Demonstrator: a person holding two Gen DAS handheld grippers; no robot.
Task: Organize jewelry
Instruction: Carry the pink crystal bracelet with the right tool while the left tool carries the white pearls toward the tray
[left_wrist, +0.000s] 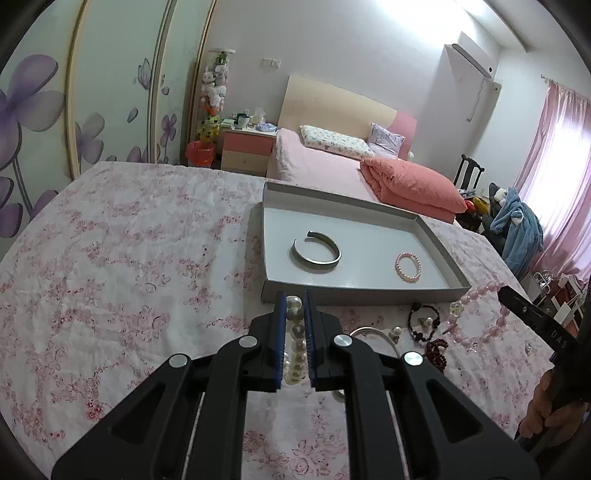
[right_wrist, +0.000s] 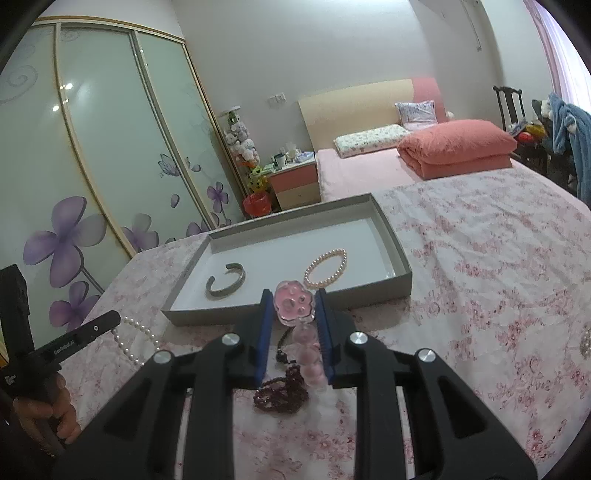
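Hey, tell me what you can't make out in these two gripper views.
- Pearl necklace, left wrist view: its lower part is hidden behind the left gripper.
- Pink bead bracelet, right wrist view: the beads are blurred and run under the right gripper.
- Dark bead bracelet, right wrist view: partly covered by a finger.

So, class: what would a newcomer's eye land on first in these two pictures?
Probably the grey tray on the floral cloth, holding a silver cuff and a pink bead bracelet. Next, the left gripper clamps a pearl strand, and the right gripper clamps a pink paw-charm bracelet.
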